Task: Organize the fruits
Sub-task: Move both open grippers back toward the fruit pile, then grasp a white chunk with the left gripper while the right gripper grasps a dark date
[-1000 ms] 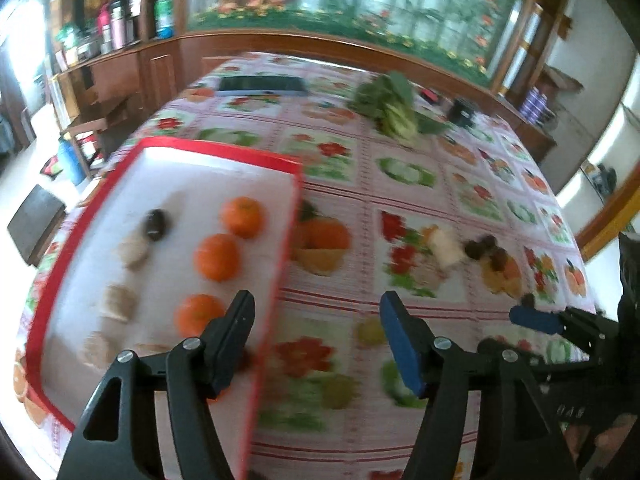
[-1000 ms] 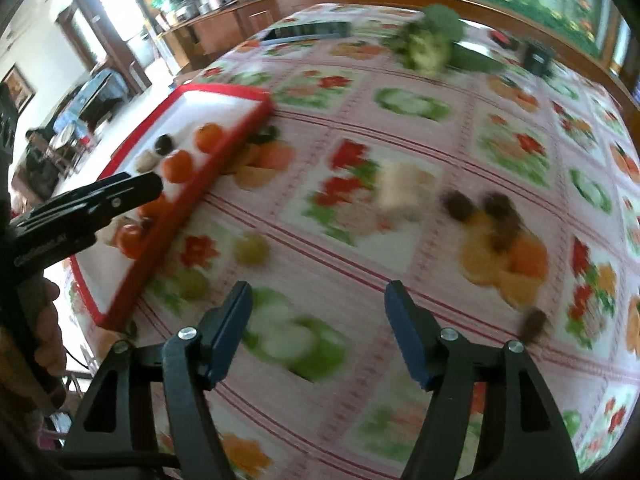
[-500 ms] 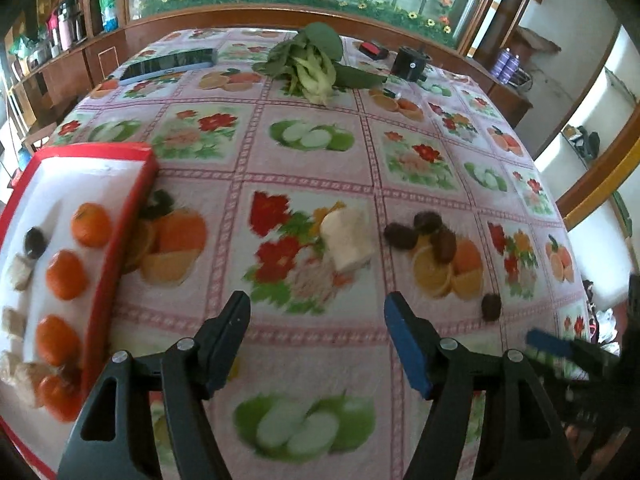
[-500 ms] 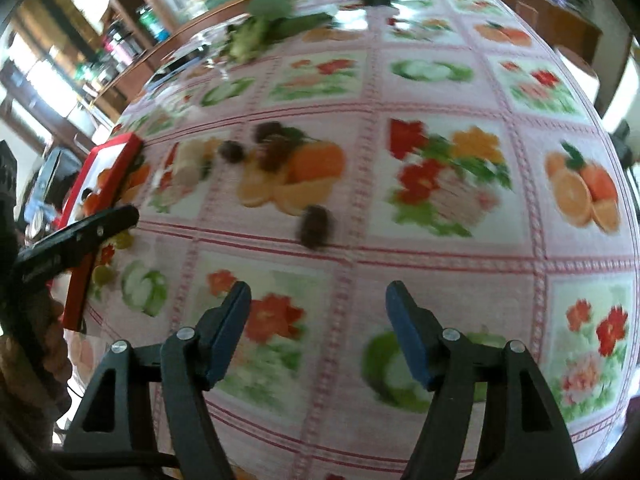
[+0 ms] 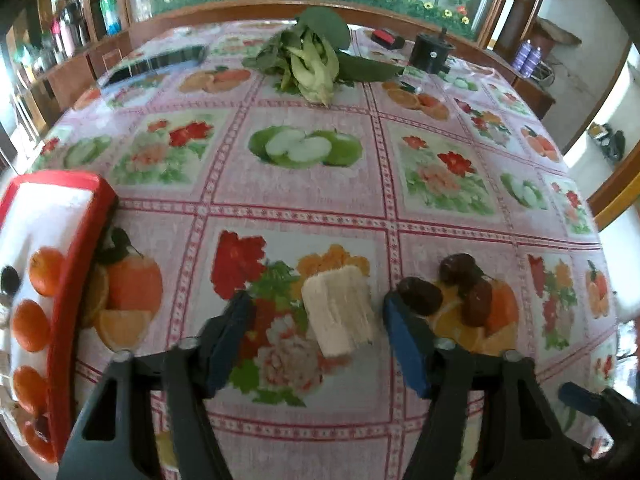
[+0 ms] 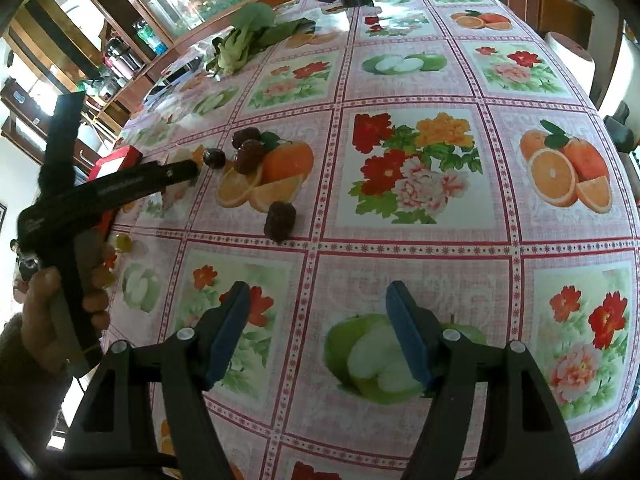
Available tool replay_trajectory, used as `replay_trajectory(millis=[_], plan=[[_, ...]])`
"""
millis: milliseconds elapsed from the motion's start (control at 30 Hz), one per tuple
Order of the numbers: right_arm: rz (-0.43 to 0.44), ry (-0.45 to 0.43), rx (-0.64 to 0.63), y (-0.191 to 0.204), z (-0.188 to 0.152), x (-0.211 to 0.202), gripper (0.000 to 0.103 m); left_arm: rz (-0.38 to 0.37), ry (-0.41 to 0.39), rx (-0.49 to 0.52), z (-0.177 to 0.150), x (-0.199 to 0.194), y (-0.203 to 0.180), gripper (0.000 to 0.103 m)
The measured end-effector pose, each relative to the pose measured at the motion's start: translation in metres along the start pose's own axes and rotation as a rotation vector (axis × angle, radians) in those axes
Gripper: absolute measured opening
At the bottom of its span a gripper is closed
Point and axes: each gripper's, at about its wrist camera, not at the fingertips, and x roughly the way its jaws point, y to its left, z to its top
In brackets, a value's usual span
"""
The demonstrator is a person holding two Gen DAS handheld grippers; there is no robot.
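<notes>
My left gripper point(image 5: 316, 308) is open, its jaws either side of a pale cream chunk of fruit point(image 5: 340, 314) lying on the tablecloth. Just right of it lie three dark red dates point(image 5: 464, 284). A red-rimmed white tray point(image 5: 88, 224) at the left holds small oranges point(image 5: 46, 266) and dark and pale pieces. My right gripper point(image 6: 318, 302) is open and empty above the cloth. A lone date point(image 6: 280, 221) lies ahead of it, more dates point(image 6: 248, 154) farther left. The left gripper shows in the right wrist view point(image 6: 120, 186).
The table carries a fruit-print pink cloth point(image 5: 304, 208). A bunch of leafy greens point(image 5: 316, 56), a black cylinder point(image 5: 430, 54) and a dark flat object point(image 5: 156, 64) lie at the far side. Small green-yellow fruits point(image 6: 124, 242) sit near the tray.
My left gripper has swung right from over the tray to the pale chunk and come close to it. My right gripper has swung right and steadied over the cloth near the lone date.
</notes>
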Motion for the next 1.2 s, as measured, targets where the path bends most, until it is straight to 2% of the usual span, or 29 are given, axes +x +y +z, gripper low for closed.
replay_trajectory(millis=[33, 233, 367, 500, 600, 633, 667, 733, 767, 867, 1200], plan=[[0.001, -0.003, -0.013, 0.002, 0.001, 0.001, 0.071, -0.005, -0.008, 0.011, 0.0, -0.001, 0.0, 0.034], [-0.027, -0.021, -0.118, 0.024, 0.01, 0.016, 0.071, -0.012, 0.001, 0.016, -0.008, -0.008, 0.008, 0.032], [-0.092, -0.034, -0.19, 0.037, 0.02, 0.031, 0.071, -0.026, 0.013, 0.021, -0.02, -0.017, 0.015, 0.032], [-0.119, -0.052, -0.211, 0.044, 0.028, 0.038, 0.07, -0.051, 0.021, 0.008, -0.034, -0.026, 0.024, 0.032], [-0.18, -0.071, -0.242, 0.049, 0.027, 0.04, 0.048, -0.063, 0.025, 0.005, -0.043, -0.031, 0.029, 0.032], [-0.202, -0.072, -0.254, 0.05, 0.027, 0.04, 0.044, -0.068, 0.026, 0.003, -0.045, -0.033, 0.029, 0.032], [-0.209, -0.072, -0.255, 0.05, 0.027, 0.04, 0.041, -0.076, 0.028, 0.0, -0.046, -0.034, 0.03, 0.032], [-0.201, -0.068, -0.246, 0.049, 0.027, 0.038, 0.026, -0.085, 0.031, -0.001, -0.049, -0.036, 0.03, 0.032], [-0.204, -0.062, -0.244, 0.048, 0.028, 0.038, 0.022, -0.089, 0.032, 0.002, -0.051, -0.037, 0.03, 0.032], [-0.197, -0.049, -0.221, 0.047, 0.027, 0.034, 0.021, -0.097, 0.033, 0.014, -0.058, -0.041, 0.03, 0.032], [-0.132, -0.098, -0.154, 0.058, 0.006, -0.003, 0.021, -0.127, 0.016, 0.052, -0.084, -0.064, 0.029, 0.032]])
